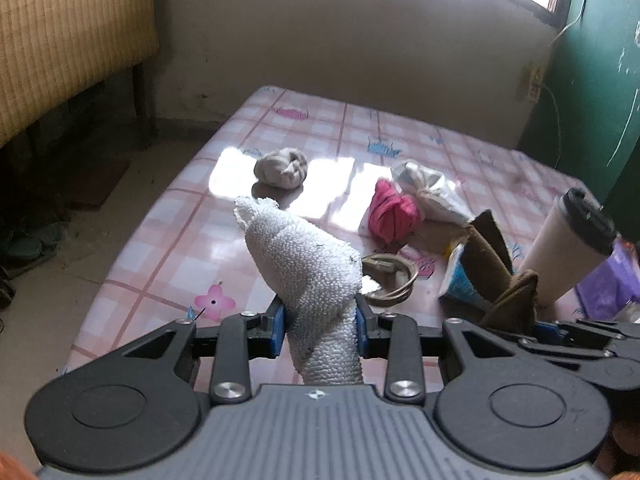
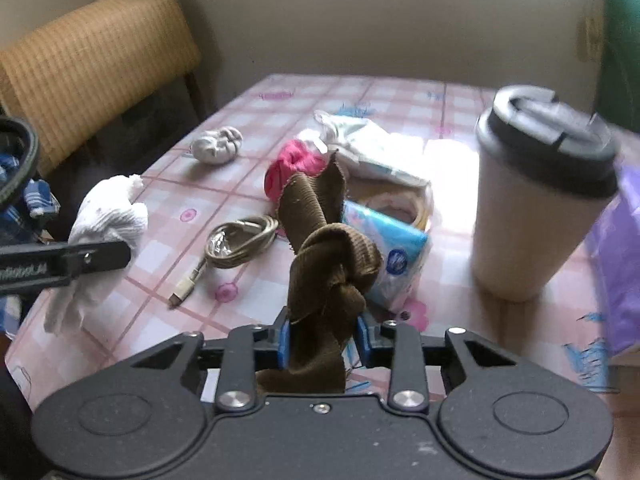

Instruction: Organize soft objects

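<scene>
A white terry sock (image 1: 308,268) is pinched by the left gripper (image 1: 320,330), a knotted brown sock (image 2: 324,280) by the right gripper (image 2: 323,338), while pink (image 2: 294,168) and grey (image 1: 281,168) bundles beyond remain unsorted on the table (image 1: 160,240).

Right gripper (image 2: 322,332) jaws clamp a knotted brown sock (image 2: 328,264) — white cup (image 2: 536,196) stands on the table (image 2: 460,320).

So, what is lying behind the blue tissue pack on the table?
Behind the tissue pack lies a tape roll, with white cloth beyond. The pack covers the roll's near edge.
</scene>
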